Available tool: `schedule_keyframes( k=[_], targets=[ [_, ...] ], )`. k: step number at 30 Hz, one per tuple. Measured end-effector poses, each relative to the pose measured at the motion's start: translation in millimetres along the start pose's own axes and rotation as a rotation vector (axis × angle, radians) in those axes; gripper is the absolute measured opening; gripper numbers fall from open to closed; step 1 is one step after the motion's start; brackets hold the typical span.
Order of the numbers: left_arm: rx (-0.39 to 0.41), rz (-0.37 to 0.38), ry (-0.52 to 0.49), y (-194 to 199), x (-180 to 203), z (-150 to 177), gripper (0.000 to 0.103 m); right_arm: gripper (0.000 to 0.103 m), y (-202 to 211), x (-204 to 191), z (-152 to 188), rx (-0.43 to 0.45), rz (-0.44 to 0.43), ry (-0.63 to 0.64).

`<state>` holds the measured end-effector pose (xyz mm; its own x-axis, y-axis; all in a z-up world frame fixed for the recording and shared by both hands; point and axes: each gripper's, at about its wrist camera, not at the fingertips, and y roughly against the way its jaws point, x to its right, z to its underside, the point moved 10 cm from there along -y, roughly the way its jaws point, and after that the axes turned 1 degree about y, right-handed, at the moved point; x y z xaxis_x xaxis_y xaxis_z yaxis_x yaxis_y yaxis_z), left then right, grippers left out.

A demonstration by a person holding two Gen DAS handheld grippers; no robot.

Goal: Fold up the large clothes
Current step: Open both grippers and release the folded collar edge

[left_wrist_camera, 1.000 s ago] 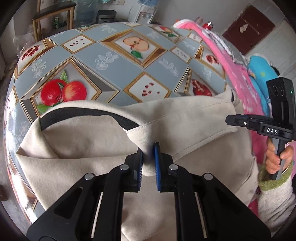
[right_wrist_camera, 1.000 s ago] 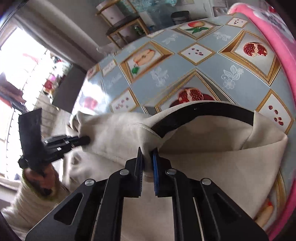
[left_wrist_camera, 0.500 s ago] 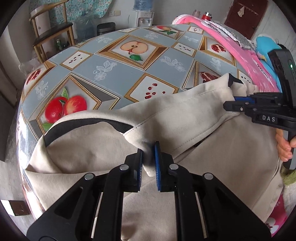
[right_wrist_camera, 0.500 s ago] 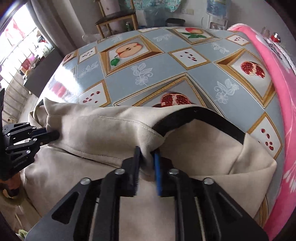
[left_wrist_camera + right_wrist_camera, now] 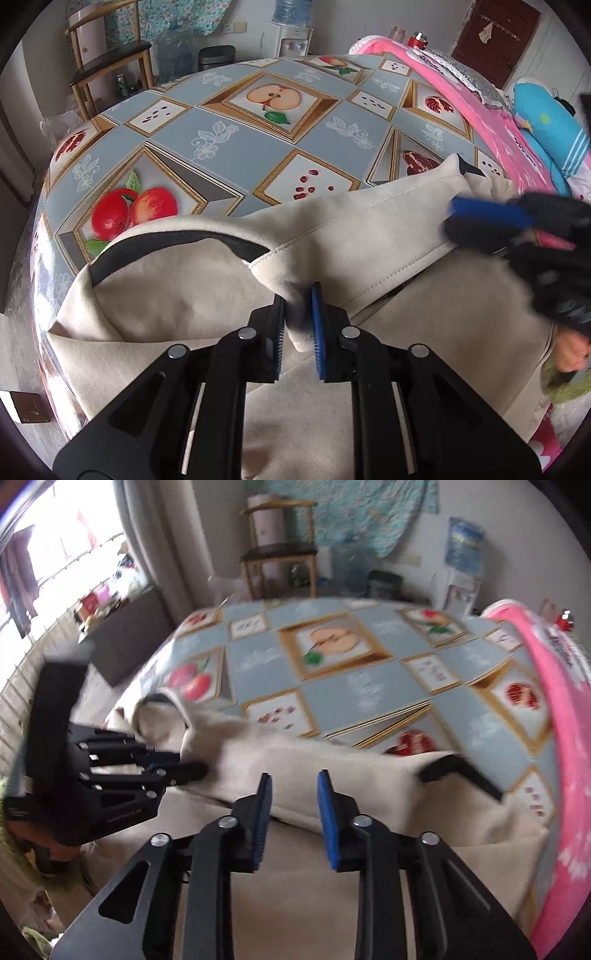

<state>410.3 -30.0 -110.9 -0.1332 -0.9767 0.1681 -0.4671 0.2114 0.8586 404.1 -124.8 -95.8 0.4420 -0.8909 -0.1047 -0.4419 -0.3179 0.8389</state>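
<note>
On the table: the cream garment [image 5: 369, 236] lies over the near half of the fruit-print tablecloth [image 5: 236, 147], its black-trimmed edge [image 5: 166, 245] curving toward the far side — the near part hangs off your edge of the table.
Left gripper: your left gripper [image 5: 297, 325] pinches a fold of the cream cloth between its blue pads; the jaws have just been easing open a little, yet the fold sits pressed between them, which keeps this side lifted for the fold.
Right gripper: your right gripper [image 5: 293, 812] has its fingers spread with only flat cloth behind the gap — nothing is pinched. The jaws have just been narrowing after a wider opening.
Seen from the left: the right gripper is blurred, its blue pad [image 5: 487, 214] lying against the upper layer near the black corner [image 5: 467, 169]; whether it touches the cloth I cannot tell.
Likely step: the top layer looks laid over, so you are probably letting go on the right while the left side anchors.
Beside the table: a pink blanket [image 5: 565, 716] runs along the right edge.
</note>
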Motion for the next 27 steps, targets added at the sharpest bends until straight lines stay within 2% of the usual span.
schedule_keyframes(
  k=[1,4,5,7,9,12,13,14,15,17,19,21,25,27],
  targets=[
    [0.014,-0.005,0.011,5.2,-3.8,-0.4,0.018,0.017,-12.2,4.3,7.5,-0.033,-0.007,-0.024],
    [0.109,0.006,0.074,34.9,-16.4,-8.9,0.019,0.017,-13.7,9.0,14.0,-0.025,-0.053,-0.063],
    [0.152,0.025,0.088,46.6,-17.5,-14.7,0.019,0.017,-14.3,8.9,15.0,-0.026,-0.058,-0.07],
    [0.178,0.069,0.074,54.5,-9.1,-23.5,0.019,0.017,-17.2,8.4,13.1,-0.028,-0.055,-0.07],
    [0.153,0.071,0.022,46.1,6.5,-28.4,0.019,0.017,-18.4,5.6,12.2,-0.027,-0.048,-0.073],
    [0.046,0.04,-0.062,7.5,31.1,-20.2,0.019,0.017,-18.2,6.9,11.5,-0.015,-0.036,-0.055],
    [0.019,0.016,-0.072,-4.5,31.7,-15.5,0.019,0.018,-17.0,7.9,12.7,-0.009,-0.035,-0.04],
    [0.006,0.005,-0.072,-12.3,31.3,-10.9,0.02,0.024,-14.3,12.0,14.5,-0.005,-0.029,-0.031],
    [0.03,0.011,-0.063,-11.3,31.0,-11.0,0.02,0.027,-9.9,18.6,16.4,0.001,-0.018,-0.031],
    [0.027,0.022,-0.047,-11.0,29.1,-8.7,0.02,0.027,-6.6,42.0,22.2,0.013,0.065,-0.027],
    [0.031,0.033,-0.047,-10.4,28.0,-6.8,0.02,0.027,-5.1,55.9,24.7,0.016,0.005,-0.088],
    [0.034,0.028,-0.049,-10.5,27.5,-6.2,0.02,0.02,-0.9,64.8,22.4,-0.001,0.031,-0.121],
    [0.035,0.023,-0.053,-9.7,27.7,-7.0,0.019,0.02,33.3,61.7,0.0,0.089,0.019,-0.145],
    [0.039,0.03,-0.046,-8.9,26.7,-6.6,0.019,0.02,35.3,57.1,-7.3,0.105,0.034,-0.12]
  ],
)
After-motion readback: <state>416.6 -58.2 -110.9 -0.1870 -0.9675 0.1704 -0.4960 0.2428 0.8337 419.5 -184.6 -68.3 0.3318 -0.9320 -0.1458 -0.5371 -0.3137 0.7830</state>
